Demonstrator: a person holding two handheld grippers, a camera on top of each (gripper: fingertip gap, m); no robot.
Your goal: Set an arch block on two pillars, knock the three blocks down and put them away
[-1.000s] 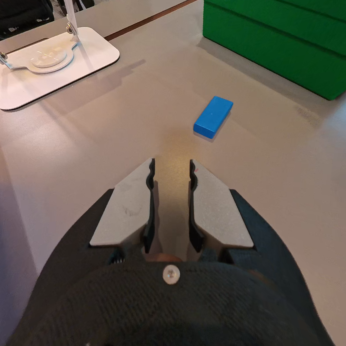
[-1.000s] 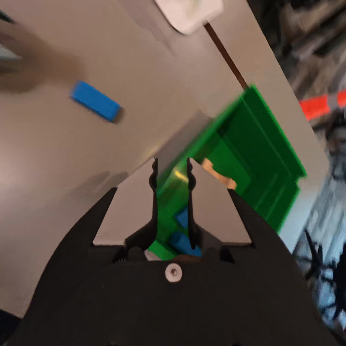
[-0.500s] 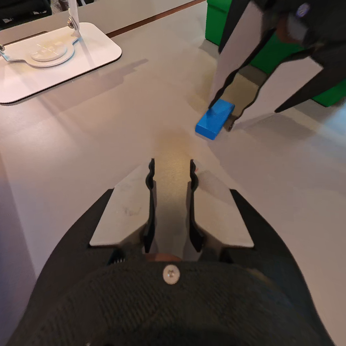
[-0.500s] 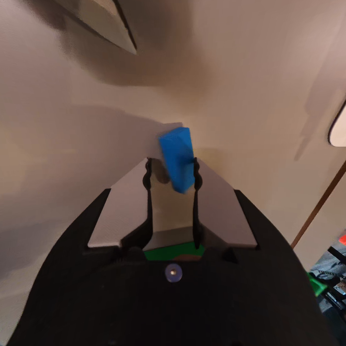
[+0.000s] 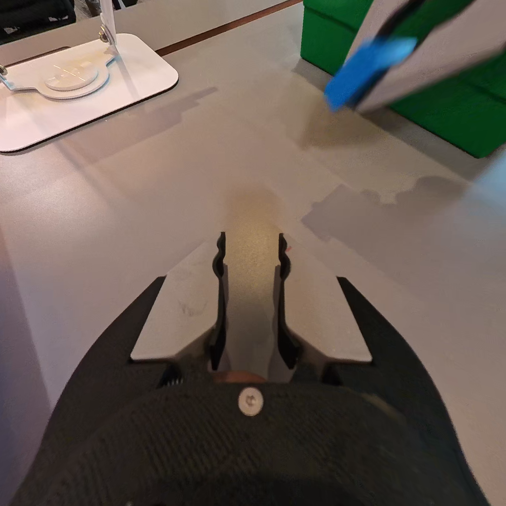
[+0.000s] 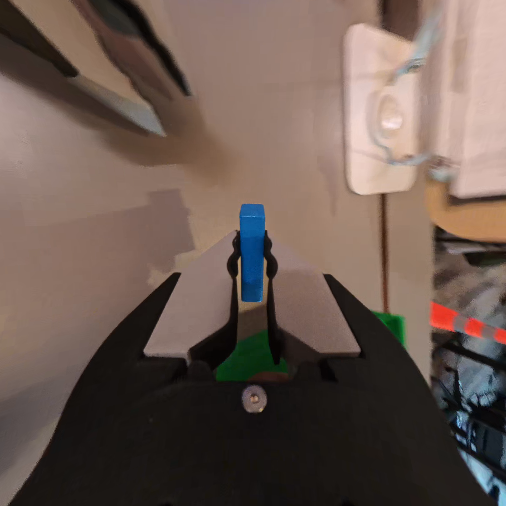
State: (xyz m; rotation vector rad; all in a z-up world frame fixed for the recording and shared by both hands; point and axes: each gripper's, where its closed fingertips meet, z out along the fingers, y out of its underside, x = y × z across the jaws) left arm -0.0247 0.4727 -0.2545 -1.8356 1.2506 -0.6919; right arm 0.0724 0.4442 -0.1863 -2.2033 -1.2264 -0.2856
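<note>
The right gripper (image 6: 252, 238) has its jaws closed on a blue block (image 6: 252, 252), gripping it by its flat sides so that one end sticks out past the tips. In the left wrist view that same gripper (image 5: 383, 49) hangs blurred in the air at the far right, with the blue block (image 5: 364, 68) lifted clear of the grey desk (image 5: 191, 178) and casting a soft shadow below. Right behind it sits a green bin (image 5: 451, 109), resting on the desk at the far right. The left gripper (image 5: 252, 246) hovers low over the bare desk, its jaws a narrow gap apart with nothing between them. At the far left lies a white stand base (image 5: 82, 90) with a metal bracket on it. In the right wrist view the left gripper (image 6: 123, 90) shows blurred at the upper left.
</note>
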